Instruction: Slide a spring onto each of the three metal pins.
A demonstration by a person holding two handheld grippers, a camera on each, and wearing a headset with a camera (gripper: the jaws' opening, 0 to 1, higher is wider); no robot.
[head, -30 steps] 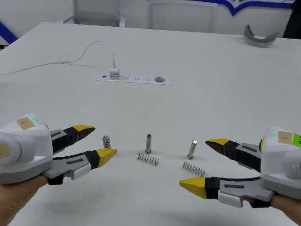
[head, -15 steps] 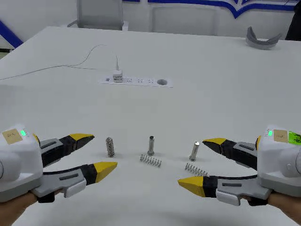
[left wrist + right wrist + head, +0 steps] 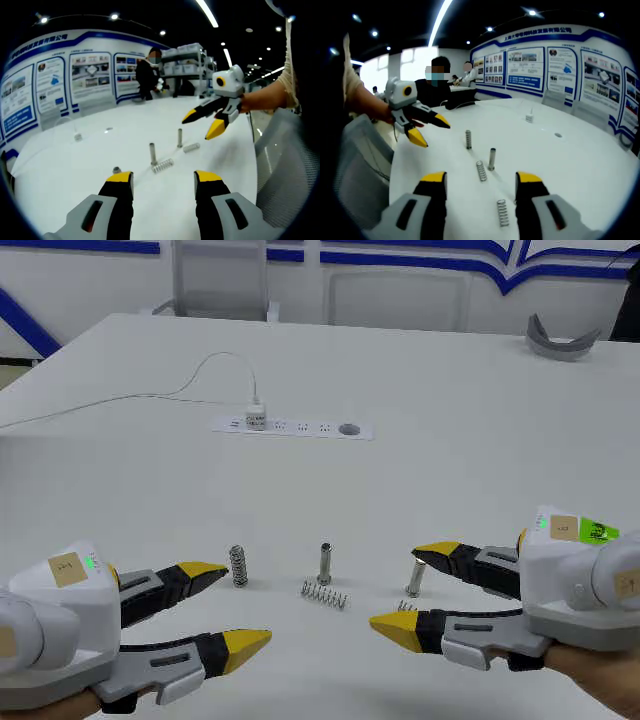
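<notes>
Hovering low over the near part of the white table [image 3: 480, 440], both grippers had their yellow-tipped jaws spread wide and held nothing. The left gripper [image 3: 228, 604] sat at the near left. Its farther jaw tip was just beside the left pin [image 3: 238, 565] but apart from it. That pin stood upright with a fitted spring [image 3: 468, 139] around it.

The middle pin [image 3: 325, 562] stood bare between the two grippers. A loose spring [image 3: 324, 594] lay flat on the table just on its near side, clear of both pairs of jaws.

The right gripper [image 3: 413, 587] sat at the near right. Seen from the head view, the bare right pin [image 3: 416, 577] stood between its two jaw tips, touching neither. A second loose spring [image 3: 502, 212] lay flat on the table in the gap between the right gripper's jaws; in the head view the nearer jaw partly hid it.

Far back on the table lay a white power strip [image 3: 295, 427] with a cable [image 3: 150, 396] plugged in. A grey curved piece [image 3: 558, 338] rested at the far right.
</notes>
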